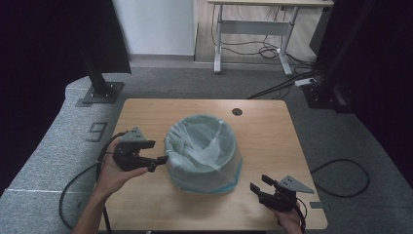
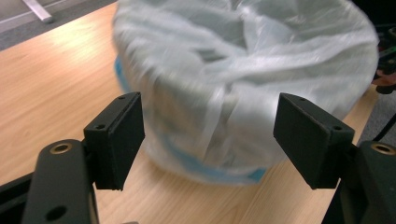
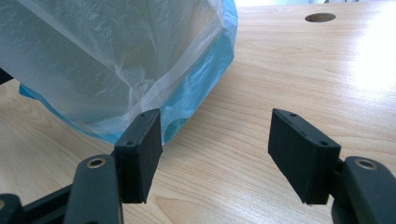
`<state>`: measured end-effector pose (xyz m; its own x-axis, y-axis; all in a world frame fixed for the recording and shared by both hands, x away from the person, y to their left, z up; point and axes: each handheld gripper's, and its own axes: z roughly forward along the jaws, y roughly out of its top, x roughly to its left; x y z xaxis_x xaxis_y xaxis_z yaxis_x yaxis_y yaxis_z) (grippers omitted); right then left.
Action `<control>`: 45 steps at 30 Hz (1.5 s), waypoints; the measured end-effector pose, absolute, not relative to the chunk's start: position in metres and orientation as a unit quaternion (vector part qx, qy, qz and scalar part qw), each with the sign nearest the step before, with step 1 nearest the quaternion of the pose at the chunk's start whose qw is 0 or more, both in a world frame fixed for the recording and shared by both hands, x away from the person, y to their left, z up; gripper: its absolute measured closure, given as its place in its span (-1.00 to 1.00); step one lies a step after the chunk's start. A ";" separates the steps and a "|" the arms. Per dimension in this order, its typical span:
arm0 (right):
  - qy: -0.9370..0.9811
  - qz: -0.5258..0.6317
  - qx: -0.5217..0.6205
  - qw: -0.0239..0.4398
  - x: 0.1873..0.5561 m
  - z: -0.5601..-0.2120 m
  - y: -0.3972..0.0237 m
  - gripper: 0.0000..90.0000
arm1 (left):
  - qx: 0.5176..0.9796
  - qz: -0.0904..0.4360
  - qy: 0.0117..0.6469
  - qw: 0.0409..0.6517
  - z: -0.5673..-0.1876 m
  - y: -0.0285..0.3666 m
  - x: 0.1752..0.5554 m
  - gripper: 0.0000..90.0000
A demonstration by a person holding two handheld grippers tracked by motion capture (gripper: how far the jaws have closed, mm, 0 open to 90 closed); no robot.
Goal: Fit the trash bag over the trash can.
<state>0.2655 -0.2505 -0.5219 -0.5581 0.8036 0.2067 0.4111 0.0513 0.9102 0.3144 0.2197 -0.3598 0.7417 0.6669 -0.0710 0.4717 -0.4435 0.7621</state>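
A round blue bin [image 1: 203,153] lined with a thin white plastic bag stands in the middle of the wooden table [image 1: 263,131]. My left gripper [image 1: 157,162] is open just left of the bin, its fingertips close to the bag's side. In the left gripper view the bagged bin [image 2: 243,84] lies ahead of the open gripper [image 2: 210,140], with nothing between the pads. My right gripper [image 1: 259,184] rests open near the front right of the table, apart from the bin. In the right gripper view the bin [image 3: 116,65] is up and to the left of the open gripper [image 3: 215,151].
A round cable hole [image 1: 237,111] sits near the table's far edge. Black cables trail off both sides onto the grey carpet. A white-legged desk [image 1: 253,34] stands beyond, and dark frame posts [image 1: 100,78] stand at the far corners.
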 end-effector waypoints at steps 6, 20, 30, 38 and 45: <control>0.701 0.534 0.435 0.183 0.266 -0.523 -0.251 -0.24 | 0.835 0.128 0.355 0.399 -0.376 0.241 0.306 -0.45; 0.701 0.531 0.440 0.183 0.267 -0.525 -0.253 -0.24 | 0.820 0.113 0.395 0.400 -0.406 0.271 0.305 -0.45; 0.701 0.528 0.445 0.182 0.268 -0.528 -0.254 -0.24 | 0.816 0.107 0.415 0.389 -0.421 0.283 0.308 -0.46; 0.701 0.526 0.446 0.181 0.268 -0.528 -0.255 -0.24 | 0.814 0.102 0.418 0.389 -0.425 0.285 0.309 -0.46; 0.702 0.526 0.446 0.181 0.268 -0.529 -0.255 -0.25 | 0.813 0.101 0.419 0.391 -0.428 0.285 0.310 -0.46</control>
<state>0.2680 -0.2548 -0.5289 -0.5376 0.8152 0.2154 0.4352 0.0495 0.8990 0.3098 0.2847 -0.4279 0.6293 0.7597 -0.1636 0.6023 -0.3438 0.7205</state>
